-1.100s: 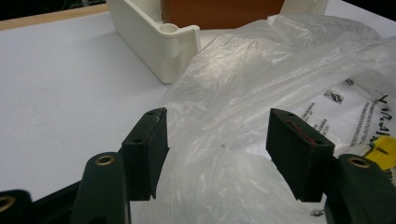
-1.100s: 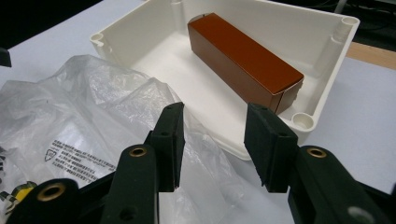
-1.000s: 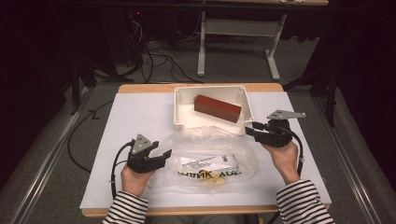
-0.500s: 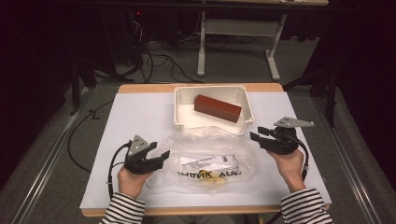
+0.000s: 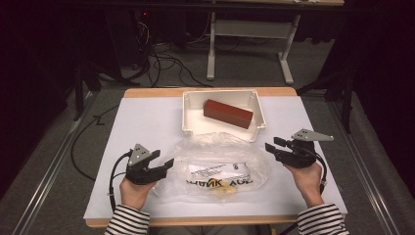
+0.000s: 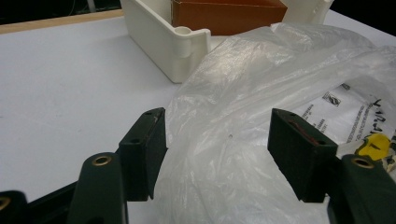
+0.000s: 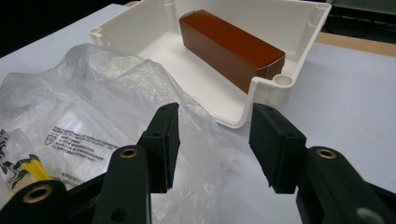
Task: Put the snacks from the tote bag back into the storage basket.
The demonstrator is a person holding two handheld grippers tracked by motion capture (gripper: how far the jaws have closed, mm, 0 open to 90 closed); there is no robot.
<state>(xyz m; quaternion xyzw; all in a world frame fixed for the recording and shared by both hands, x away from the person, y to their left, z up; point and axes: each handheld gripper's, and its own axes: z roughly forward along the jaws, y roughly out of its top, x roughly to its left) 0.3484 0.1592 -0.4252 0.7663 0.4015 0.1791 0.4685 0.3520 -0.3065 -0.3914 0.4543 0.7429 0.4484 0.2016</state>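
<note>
since the earlier frames the right tool (image 5: pixel 274 147) has drawn away from the white tray (image 5: pixel 194 128), back toward the person and out to the right of the clear plastic bag (image 5: pixel 215 152); the left tool (image 5: pixel 164 162) has barely shifted, and the bag and tray lie where they were.

taking the bag as the landmark: it lies crumpled on the white surface (image 5: pixel 147 117) in front of the person, with a printed paper sheet (image 5: pixel 218 170) and something yellow (image 5: pixel 222 192) inside it. the tray sits just beyond the bag's far edge, and the bag's film reaches its near wall. a red-brown box (image 5: pixel 227 113) lies flat inside the tray, set at an angle to the walls.

the left tool is at the bag's left edge, jaws spread. in the left gripper view the bag's film (image 6: pixel 224 140) lies between and beyond the two jaws, but neither pad presses it; whether the film touches them i cannot tell. the left hand (image 5: pixel 133 192) holds it low over the surface.

the right tool is just off the bag's right edge, jaws also spread and gripping nothing. in the right gripper view its jaws point toward the tray's near corner (image 7: pixel 275 81), with the bag's film (image 7: pixel 93 102) on the left and the box (image 7: pixel 229 46) beyond. the right hand (image 5: pixel 307 180) holds it above the surface.
</note>
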